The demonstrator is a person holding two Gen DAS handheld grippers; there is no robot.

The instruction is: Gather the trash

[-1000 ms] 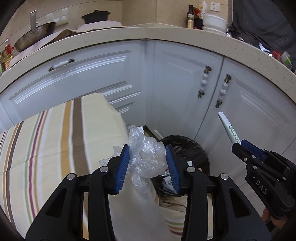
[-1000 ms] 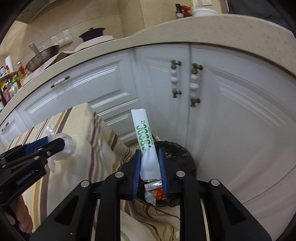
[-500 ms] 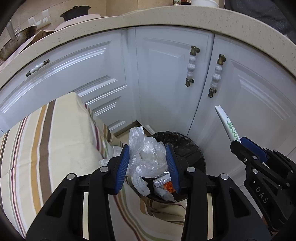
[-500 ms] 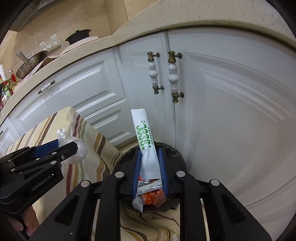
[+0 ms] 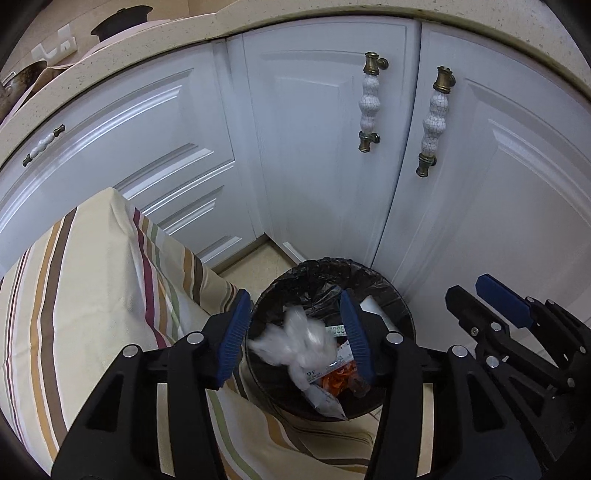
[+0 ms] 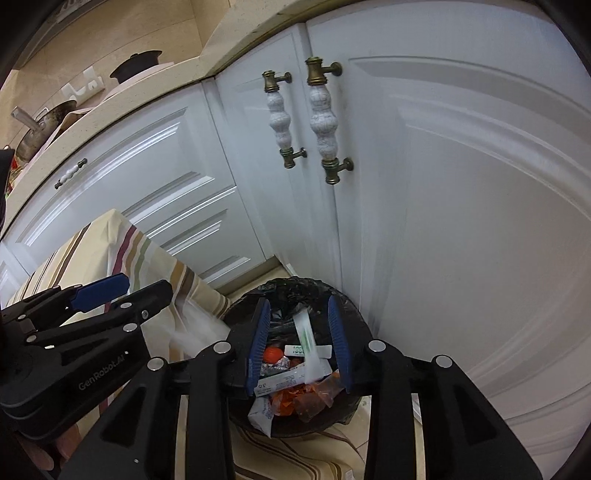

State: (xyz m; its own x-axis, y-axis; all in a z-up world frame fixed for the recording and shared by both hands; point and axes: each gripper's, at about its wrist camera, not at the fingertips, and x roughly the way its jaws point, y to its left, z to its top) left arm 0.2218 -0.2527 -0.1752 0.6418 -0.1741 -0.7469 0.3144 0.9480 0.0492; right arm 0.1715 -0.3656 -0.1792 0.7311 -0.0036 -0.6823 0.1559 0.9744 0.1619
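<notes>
A round bin with a black liner stands on the floor against white cabinets. My left gripper is open right above it. A crumpled clear plastic bag, blurred, is falling free between the jaws into the bin. My right gripper is open above the bin too. A white wrapper with green print, blurred, drops between its jaws onto the wrappers and orange scraps inside. The right gripper also shows in the left wrist view, and the left gripper in the right wrist view.
A table under a striped cream cloth stands just left of the bin, its cloth hanging by the rim. White cabinet doors with ceramic handles rise close behind. A countertop with pots runs above.
Both grippers moved down and over the bin and opened. The plastic bag left the left gripper and the green-printed wrapper left the right one; both are dropping into the bin.
</notes>
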